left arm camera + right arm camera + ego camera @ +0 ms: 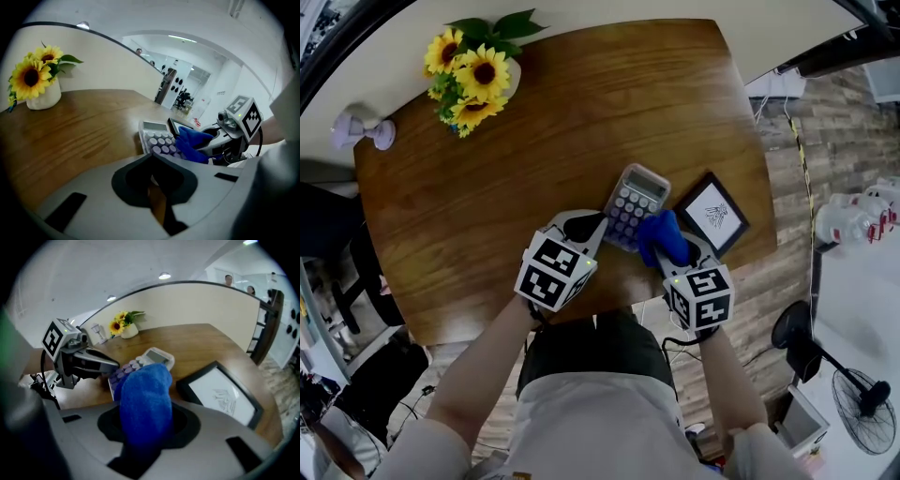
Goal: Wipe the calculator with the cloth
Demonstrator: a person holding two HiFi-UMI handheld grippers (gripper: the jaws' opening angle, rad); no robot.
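A pale calculator [636, 199] with lilac keys lies on the wooden table [487, 187] near its front edge. My left gripper [598, 228] comes in from the left, and its jaws are closed on the calculator's near left corner [157, 136]. My right gripper [664, 251] is shut on a blue cloth [663, 237]. The cloth bulges out past the jaws and rests on the calculator's near right part. In the right gripper view the cloth [143, 399] hides most of the keys, leaving the calculator's display end [157, 357] visible. There the left gripper [110, 364] points at its left edge.
A black picture frame [712, 214] lies just right of the calculator, close to the cloth. A vase of sunflowers [473, 75] stands at the table's far left corner, with a small pale object [364, 127] beside it. A fan [853, 394] stands on the floor at right.
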